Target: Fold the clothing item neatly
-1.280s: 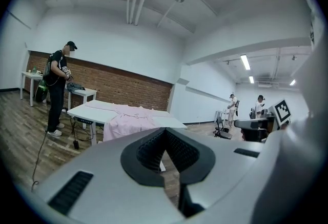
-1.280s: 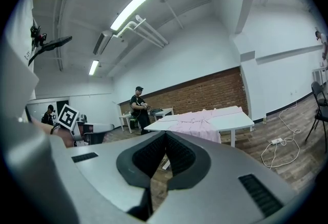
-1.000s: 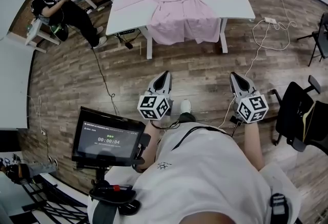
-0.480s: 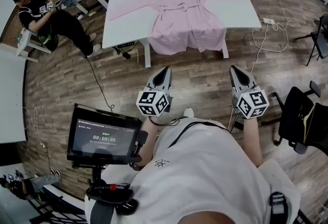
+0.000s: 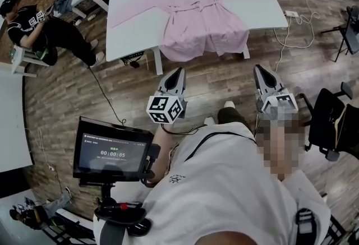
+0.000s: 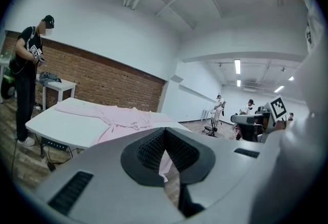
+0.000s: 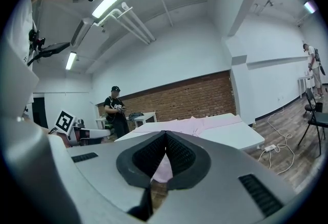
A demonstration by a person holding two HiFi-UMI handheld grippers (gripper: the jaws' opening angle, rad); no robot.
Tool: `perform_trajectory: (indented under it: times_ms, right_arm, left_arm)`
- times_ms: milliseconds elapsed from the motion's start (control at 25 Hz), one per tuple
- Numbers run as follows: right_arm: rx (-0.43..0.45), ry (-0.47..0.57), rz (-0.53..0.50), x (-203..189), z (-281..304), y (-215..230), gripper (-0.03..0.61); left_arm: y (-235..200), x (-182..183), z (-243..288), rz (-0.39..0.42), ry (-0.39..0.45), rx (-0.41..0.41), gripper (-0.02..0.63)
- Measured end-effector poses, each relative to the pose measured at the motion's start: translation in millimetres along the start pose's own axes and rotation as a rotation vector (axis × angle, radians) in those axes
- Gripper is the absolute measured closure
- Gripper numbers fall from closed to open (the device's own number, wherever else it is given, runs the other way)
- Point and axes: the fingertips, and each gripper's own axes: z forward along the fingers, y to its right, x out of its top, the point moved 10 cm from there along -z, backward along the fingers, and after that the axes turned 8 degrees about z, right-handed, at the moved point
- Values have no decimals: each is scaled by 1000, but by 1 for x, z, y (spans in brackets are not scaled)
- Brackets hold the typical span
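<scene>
Pink robe (image 5: 205, 14) lies spread on the white table (image 5: 132, 25). Its sleeves run along the table's length and its hem hangs over the table's near edge. Left gripper (image 5: 178, 72) and right gripper (image 5: 259, 69) are both clenched and empty. Both stand short of the table and point toward that hem; neither is clearly nearer.
</scene>
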Motion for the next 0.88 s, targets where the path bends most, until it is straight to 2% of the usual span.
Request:
perform_trajectory:
  times_ms: [240, 360, 560, 760, 880]
  right_arm:
    - [1, -15, 8, 15, 29, 27, 575]
    - [19, -31, 6, 27, 61, 52, 575]
    - [85, -59, -18, 54, 134, 93, 575]
    - [150, -72, -24, 86, 166, 117, 575]
    - [182, -86, -24, 94, 196, 139, 577]
  left_arm:
    - [-10, 9, 35, -6, -21, 15, 611]
    - [-20, 18, 66, -13, -18, 35, 611]
    - [-45, 36, 133, -15, -15, 73, 611]
    - [-37, 65, 168, -7, -2, 100, 611]
    - [-43, 69, 197, -8, -5, 119, 611]
